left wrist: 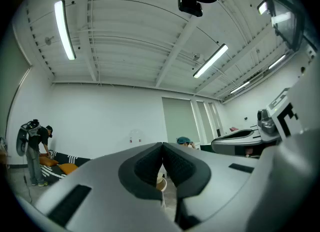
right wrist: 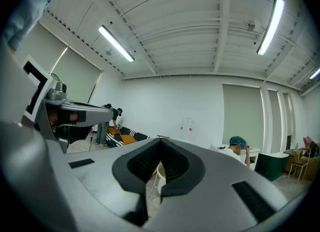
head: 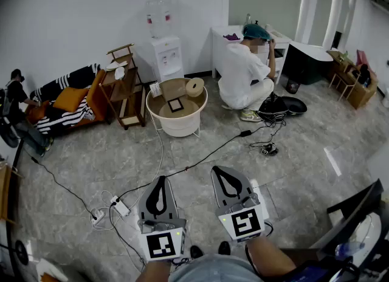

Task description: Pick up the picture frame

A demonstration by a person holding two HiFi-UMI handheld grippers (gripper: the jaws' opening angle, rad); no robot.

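The picture frame (head: 175,105), small and dark with a pale centre, lies flat on a round white table (head: 177,123) in the middle of the room, next to a roll (head: 194,86). Both grippers are held low and near me, far short of that table. My left gripper (head: 160,179) points ahead with its jaws closed together and nothing between them; its dark pads (left wrist: 150,166) meet at the tip. My right gripper (head: 223,170) sits beside it, also shut and empty, pads (right wrist: 174,165) touching. The table rim (right wrist: 159,173) peeks between the right jaws.
A person in white (head: 243,74) crouches behind the table beside a black bag (head: 285,106). A water dispenser (head: 165,50), a wooden shelf (head: 124,86) and a sofa (head: 67,101) line the back left. Cables and a power strip (head: 120,206) cross the tiled floor.
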